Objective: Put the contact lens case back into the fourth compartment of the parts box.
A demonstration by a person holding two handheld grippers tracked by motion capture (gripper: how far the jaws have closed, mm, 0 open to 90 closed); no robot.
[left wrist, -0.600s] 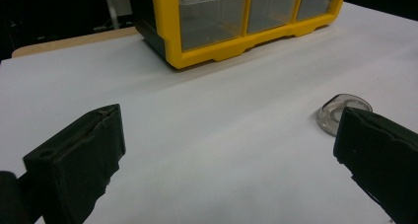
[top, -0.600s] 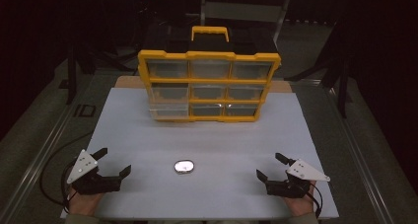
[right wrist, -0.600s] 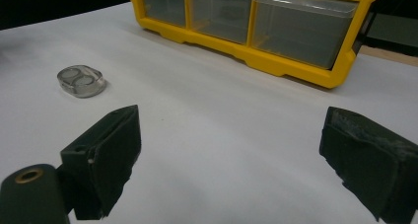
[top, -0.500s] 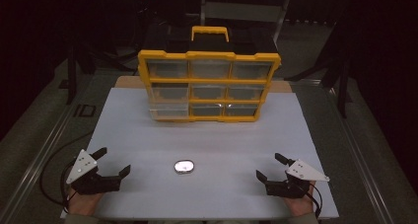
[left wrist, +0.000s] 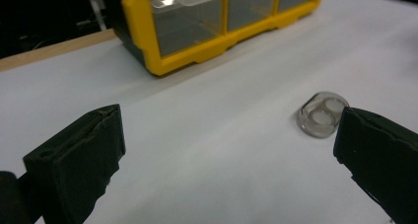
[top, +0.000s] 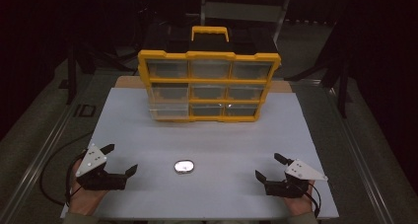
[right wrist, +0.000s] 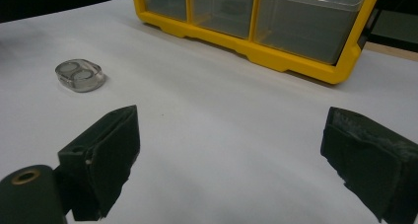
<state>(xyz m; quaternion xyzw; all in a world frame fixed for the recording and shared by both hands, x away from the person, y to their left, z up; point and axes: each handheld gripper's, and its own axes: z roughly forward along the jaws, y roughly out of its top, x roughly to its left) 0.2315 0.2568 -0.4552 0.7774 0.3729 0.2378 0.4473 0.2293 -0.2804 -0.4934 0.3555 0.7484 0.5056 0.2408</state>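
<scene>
Capsule (top: 185, 167) flat on white table (top: 207, 135), long axis left-right, left tool (top: 120, 161) and right tool (top: 268, 167) released

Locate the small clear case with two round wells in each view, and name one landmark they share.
High view: clear case, near edge, centre, between both claws.
Left gripper view: right of centre, beside the right jaw.
Right gripper view: upper left.
Shared landmark: yellow drawer organizer, behind it in all three.

Dark lab: rig frame (top: 74, 81), white table (top: 207, 140)
</scene>
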